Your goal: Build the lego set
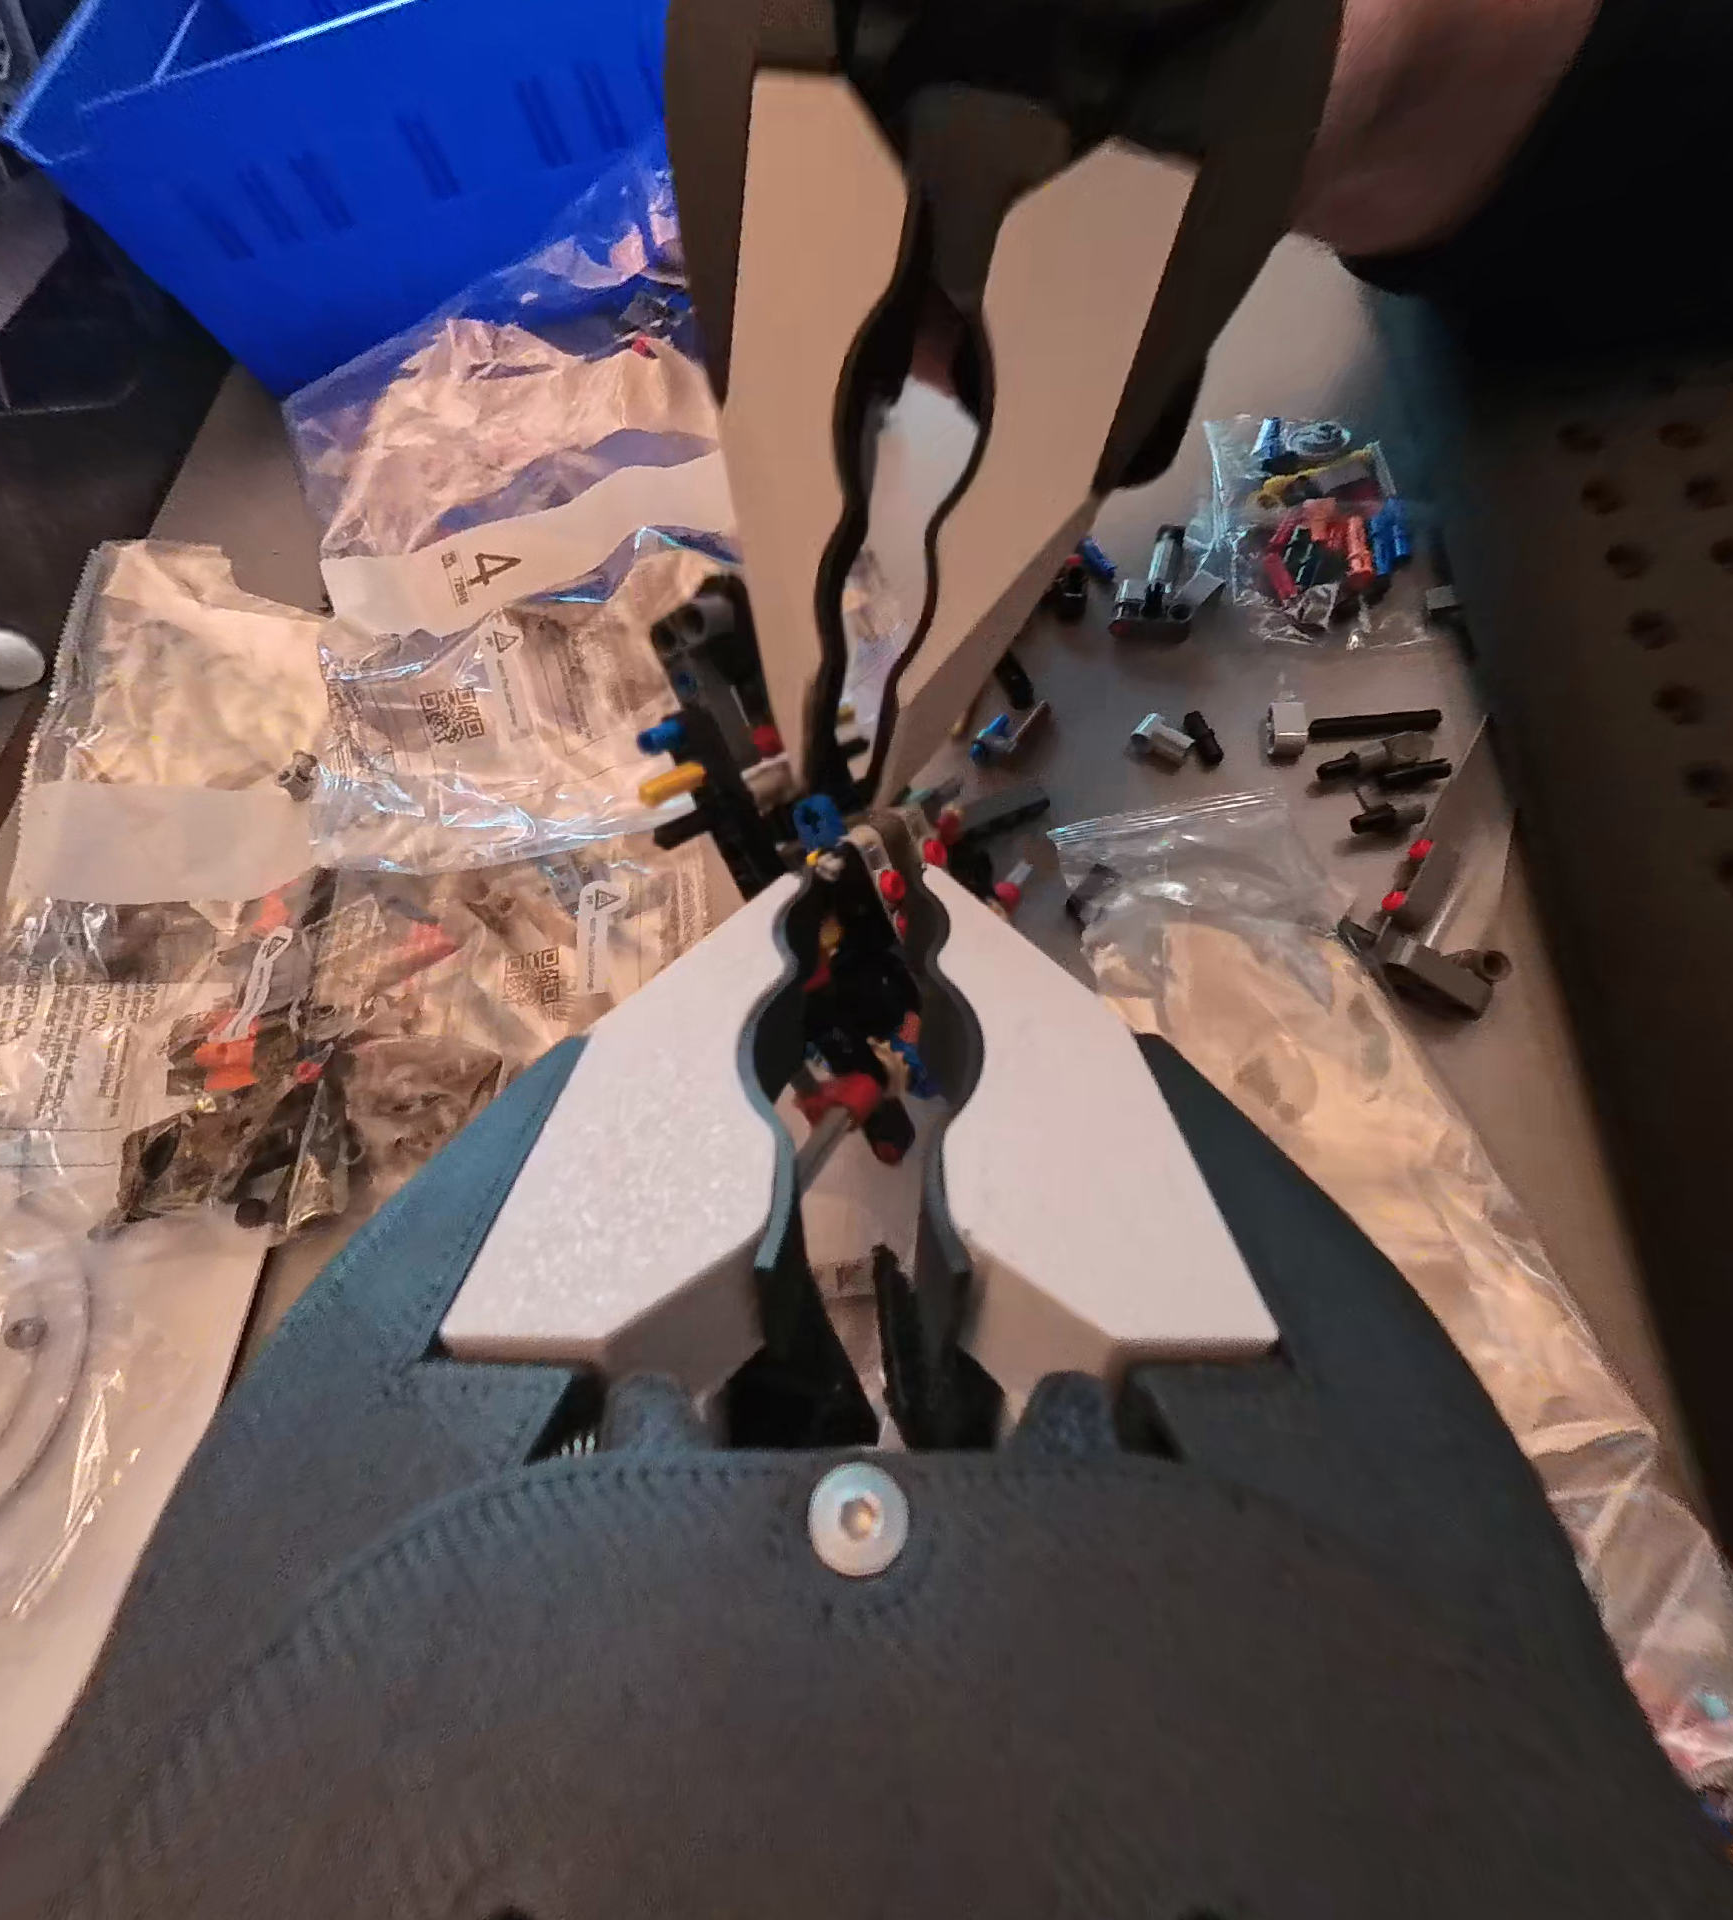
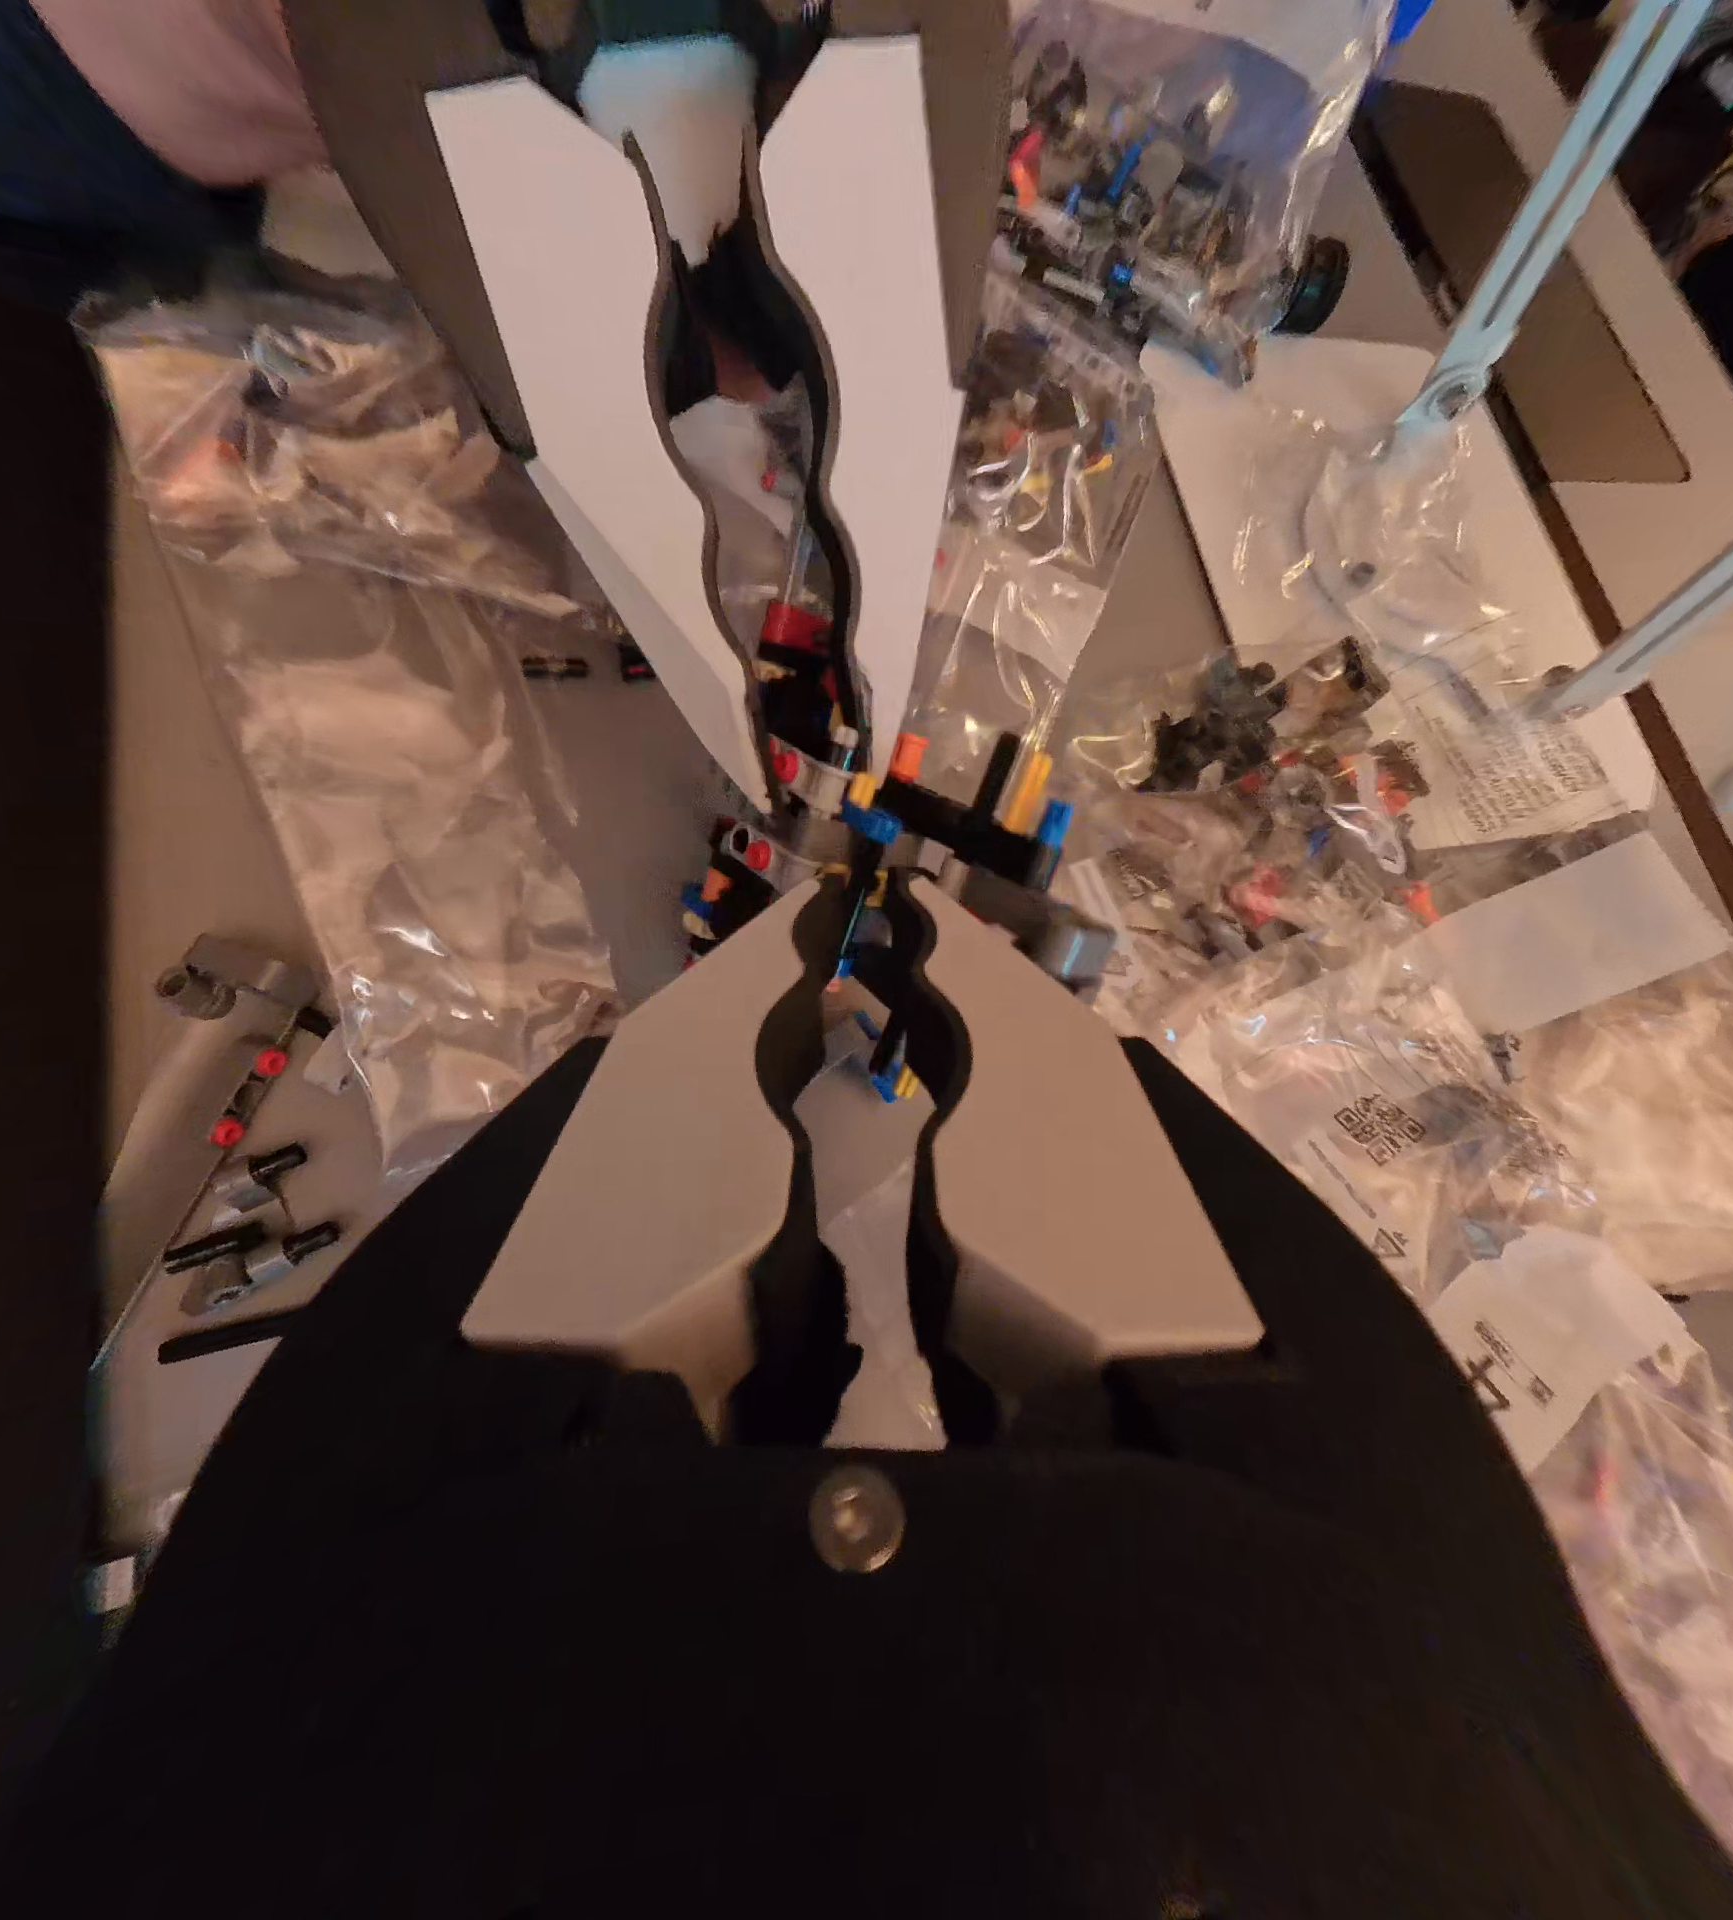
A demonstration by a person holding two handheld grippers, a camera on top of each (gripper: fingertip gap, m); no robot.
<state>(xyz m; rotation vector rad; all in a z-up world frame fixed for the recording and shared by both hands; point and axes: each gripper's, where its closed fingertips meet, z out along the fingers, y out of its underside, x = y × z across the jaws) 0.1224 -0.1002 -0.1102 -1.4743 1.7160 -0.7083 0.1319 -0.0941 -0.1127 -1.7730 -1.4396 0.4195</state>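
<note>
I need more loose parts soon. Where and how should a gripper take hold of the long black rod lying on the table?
Grip the long black rod at its bare middle, from above, fingers straddling its width. It lies flat, and a grey block caps one end.

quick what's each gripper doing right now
left gripper: closed on the lego assembly.
right gripper: closed on the same lego assembly, from the opposite side.
</note>
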